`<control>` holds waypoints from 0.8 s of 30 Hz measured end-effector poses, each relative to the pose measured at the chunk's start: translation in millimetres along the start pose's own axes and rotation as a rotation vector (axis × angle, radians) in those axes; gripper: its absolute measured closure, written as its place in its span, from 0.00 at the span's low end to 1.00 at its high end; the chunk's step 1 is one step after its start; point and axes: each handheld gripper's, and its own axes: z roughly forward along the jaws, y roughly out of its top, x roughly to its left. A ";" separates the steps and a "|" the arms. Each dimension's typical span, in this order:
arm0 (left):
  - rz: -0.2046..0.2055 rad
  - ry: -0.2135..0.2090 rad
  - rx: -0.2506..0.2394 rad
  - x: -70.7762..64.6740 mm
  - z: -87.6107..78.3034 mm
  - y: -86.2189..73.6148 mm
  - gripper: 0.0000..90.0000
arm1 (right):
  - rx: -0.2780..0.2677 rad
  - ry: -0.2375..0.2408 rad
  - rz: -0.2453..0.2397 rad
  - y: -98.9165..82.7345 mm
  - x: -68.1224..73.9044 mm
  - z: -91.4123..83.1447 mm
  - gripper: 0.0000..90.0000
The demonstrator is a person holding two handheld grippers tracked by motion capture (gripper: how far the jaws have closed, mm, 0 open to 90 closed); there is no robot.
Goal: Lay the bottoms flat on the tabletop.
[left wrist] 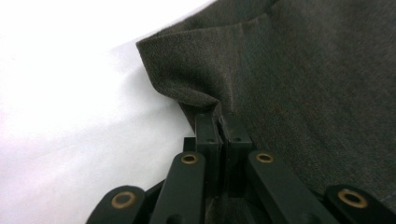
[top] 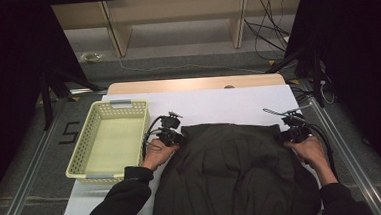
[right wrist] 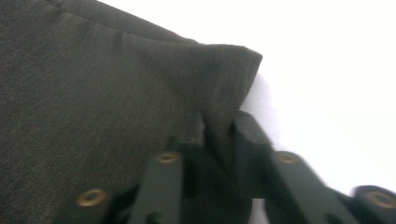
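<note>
Dark cloth [top: 232,160] pinched at both far corners, left claw [left wrist: 219,122] and right claw [right wrist: 219,126] clamped (thin bites), so a quick lift could slip one.

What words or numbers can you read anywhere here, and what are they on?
"5" - a dark number marked on the grey floor, to the left of the yellow basket.
The strip on the basket's far rim is too small to tell if it carries any writing.
No writing shows on the dark garment, the white table cover or the grippers.
</note>
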 end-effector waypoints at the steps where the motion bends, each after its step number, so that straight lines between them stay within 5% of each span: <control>1: 0.000 0.000 -0.007 0.7 -1.8 0.3 0.97 | -0.002 0.001 -0.003 0.2 -0.2 -0.4 0.91; 10: -0.019 -0.019 -0.138 9.0 -43.9 14.4 0.98 | -0.134 -0.010 -0.024 9.5 0.9 -31.9 0.98; 16: 0.013 0.026 -0.195 8.2 -74.7 37.9 0.98 | -0.221 -0.006 -0.022 22.1 6.8 -45.8 0.99; 24: -0.063 0.008 -0.282 15.6 -82.2 63.8 0.98 | -0.329 -0.037 -0.008 43.8 2.5 -79.0 0.99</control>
